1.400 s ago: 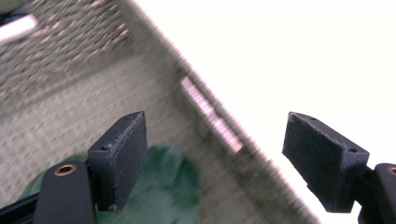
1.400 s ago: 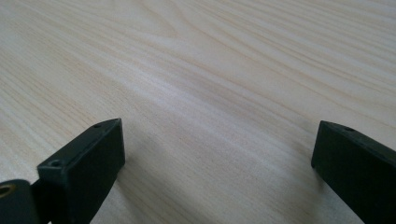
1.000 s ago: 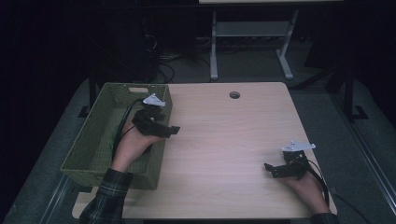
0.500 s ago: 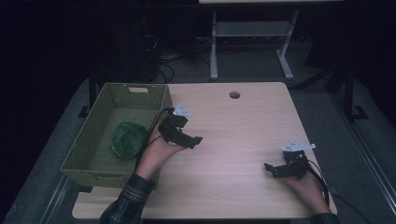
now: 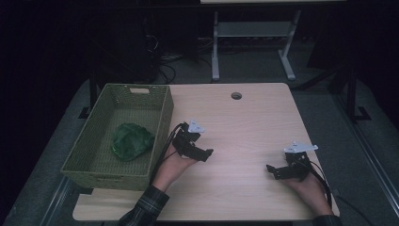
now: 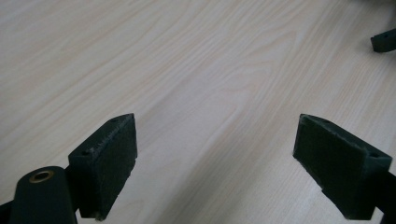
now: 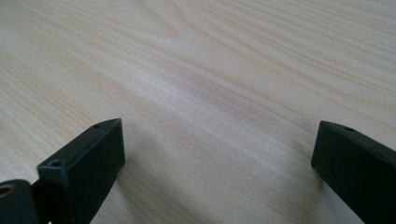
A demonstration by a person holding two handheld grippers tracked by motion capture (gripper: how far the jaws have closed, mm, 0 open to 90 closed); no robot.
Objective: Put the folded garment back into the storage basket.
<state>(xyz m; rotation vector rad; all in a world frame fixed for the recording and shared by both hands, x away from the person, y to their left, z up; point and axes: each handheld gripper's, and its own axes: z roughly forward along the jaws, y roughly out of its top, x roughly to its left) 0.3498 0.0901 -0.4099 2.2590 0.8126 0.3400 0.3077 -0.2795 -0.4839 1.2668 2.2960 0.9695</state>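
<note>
The green cloth [image 5: 131, 140] is seen lying inside the basket [image 5: 89, 160], apparently deposited there; the left claw [image 5: 205, 154] is spread empty above the counter [image 5: 244, 122]; the right claw [image 5: 272, 170] is likewise spread, resting idle.

Pale wooden bench [image 5: 244, 127] carrying a green woven basket [image 5: 94, 162] along its left edge.

Left claw [image 6: 217, 163] spread wide, nothing between the jaws, low over the pale wooden desk [image 6: 196, 70]; dark tip of the other claw [image 6: 384, 40] far off.
</note>
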